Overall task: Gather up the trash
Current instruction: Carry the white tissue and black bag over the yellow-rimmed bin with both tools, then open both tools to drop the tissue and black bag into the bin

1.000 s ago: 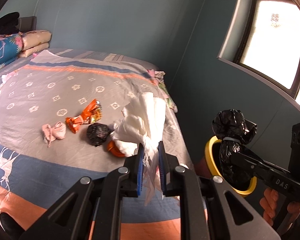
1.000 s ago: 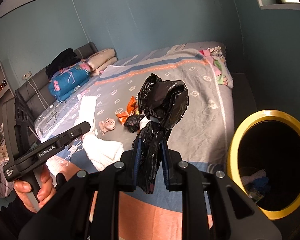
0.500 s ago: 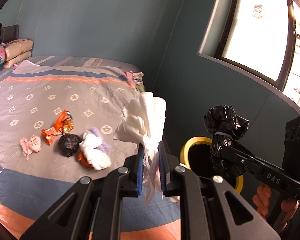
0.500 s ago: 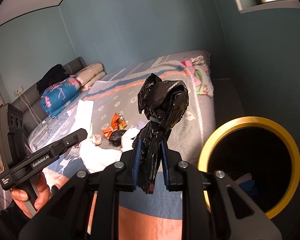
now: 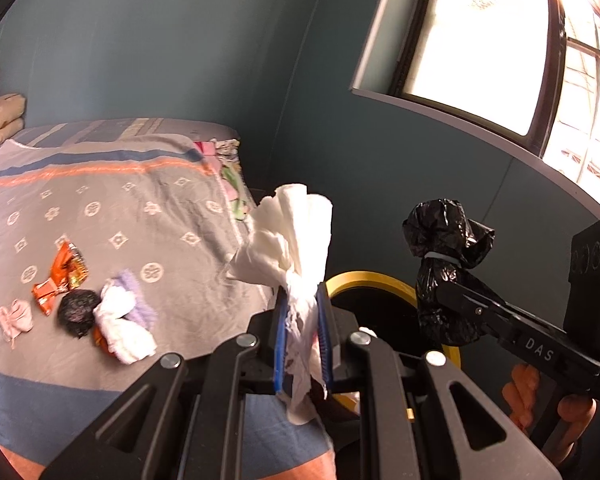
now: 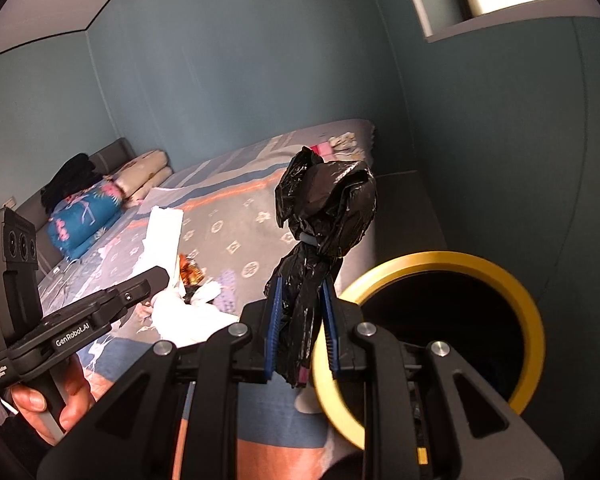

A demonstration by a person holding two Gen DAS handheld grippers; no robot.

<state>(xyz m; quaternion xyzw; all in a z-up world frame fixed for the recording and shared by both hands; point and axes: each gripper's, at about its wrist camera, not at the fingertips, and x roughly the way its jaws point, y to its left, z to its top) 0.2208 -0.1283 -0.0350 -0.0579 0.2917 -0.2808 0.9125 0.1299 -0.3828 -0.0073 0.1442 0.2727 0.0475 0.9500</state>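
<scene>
I am gripping a wad of white tissue [image 5: 288,240] in my left claw [image 5: 302,340] and a knotted black plastic bag [image 6: 320,216] in my right claw [image 6: 300,336], both clamped tight. I am carrying them to the yellow-rimmed bin [image 6: 528,320] beside the bed [image 5: 140,200]. Next, each claw needs to be over the bin's mouth before letting go. More trash, a snack wrapper [image 5: 60,276] and what are probably crumpled tissues [image 5: 120,328], is waiting on the bed.
</scene>
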